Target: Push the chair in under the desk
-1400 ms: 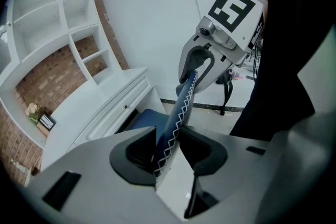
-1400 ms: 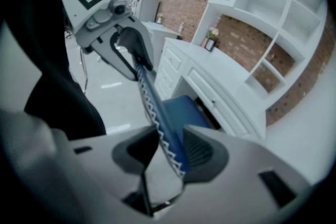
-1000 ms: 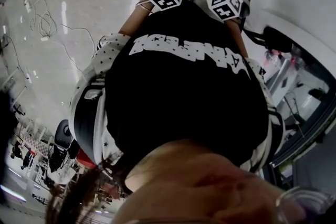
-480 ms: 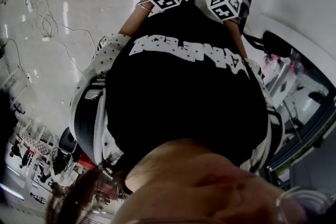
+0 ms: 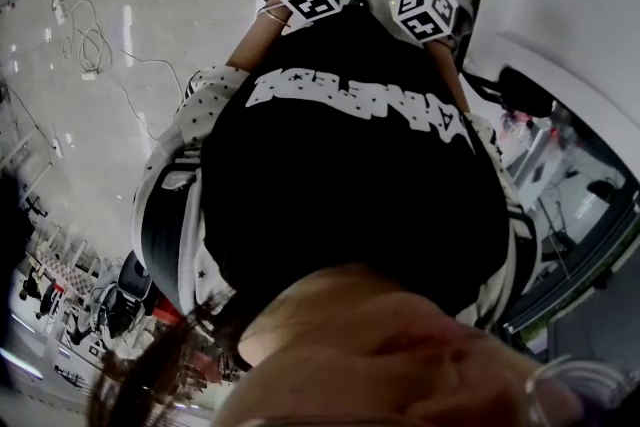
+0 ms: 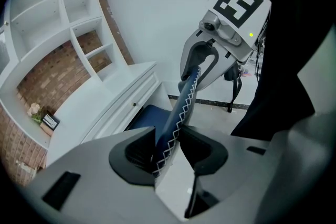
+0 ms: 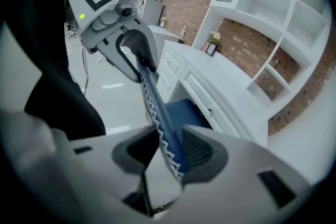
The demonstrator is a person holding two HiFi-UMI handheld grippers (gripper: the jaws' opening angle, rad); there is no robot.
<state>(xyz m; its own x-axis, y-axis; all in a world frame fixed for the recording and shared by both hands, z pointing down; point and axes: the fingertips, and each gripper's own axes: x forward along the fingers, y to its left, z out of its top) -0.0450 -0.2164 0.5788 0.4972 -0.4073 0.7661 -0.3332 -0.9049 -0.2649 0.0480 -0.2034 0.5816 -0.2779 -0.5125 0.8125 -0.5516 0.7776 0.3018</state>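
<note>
Both grippers grip the chair back, with the chair partway in.
The left gripper and right gripper stand fairly wide, each closed on the padded, stitched top edge of the blue chair back, near one another. Beyond them the seat has its far edge beneath the white desk. The push looks begun, not finished: much of the seat shows outside.

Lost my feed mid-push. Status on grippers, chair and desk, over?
Both clamped on chair back: left gripper, right gripper. Blue seat at desk edge, not fully under. No blocker seen.
</note>
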